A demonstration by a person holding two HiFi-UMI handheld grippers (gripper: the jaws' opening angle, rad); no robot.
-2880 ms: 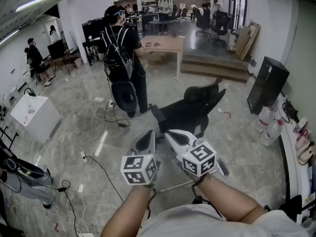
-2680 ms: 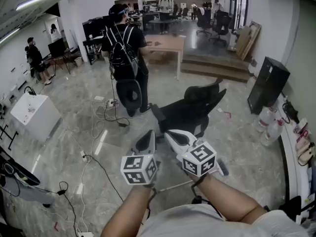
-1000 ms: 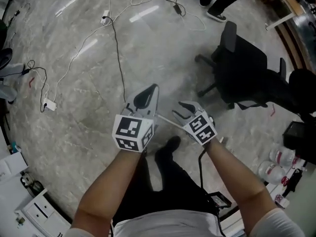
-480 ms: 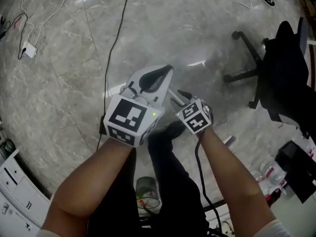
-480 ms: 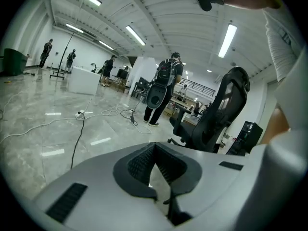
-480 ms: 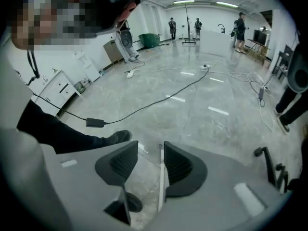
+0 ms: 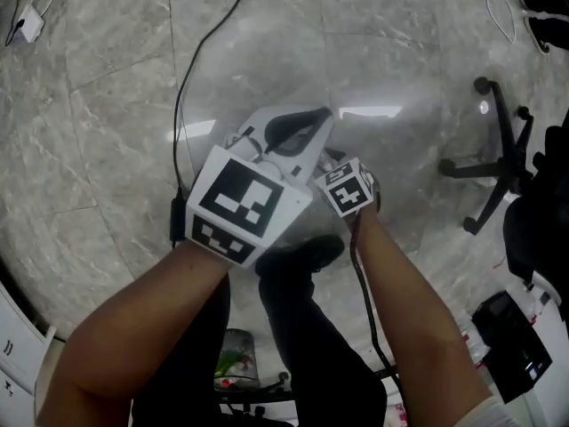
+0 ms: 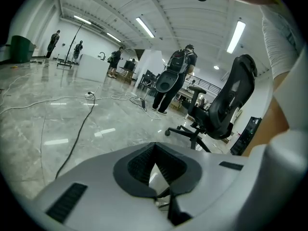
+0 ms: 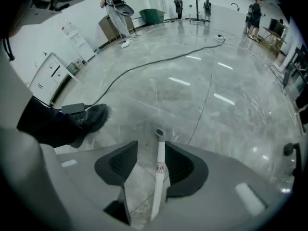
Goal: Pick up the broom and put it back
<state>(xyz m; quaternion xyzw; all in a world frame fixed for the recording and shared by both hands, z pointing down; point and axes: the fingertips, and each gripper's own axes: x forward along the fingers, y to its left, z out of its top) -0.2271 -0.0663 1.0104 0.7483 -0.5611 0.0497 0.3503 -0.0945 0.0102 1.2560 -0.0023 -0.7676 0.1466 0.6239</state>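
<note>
The broom handle (image 9: 158, 186) lies on the floor (image 9: 192, 95). It runs from six to twelve o'clock between the jaws of the right gripper (image 9: 151, 148). They have just been opening wide and do not squeeze it. The left gripper (image 8: 155, 146) is closed and empty.

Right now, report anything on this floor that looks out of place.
The white broom handle lies flat on the floor instead of standing stored. It sits between the open jaws of the right gripper; they have just been opening and do not clamp it. A black cable also trails loose across the floor.
</note>
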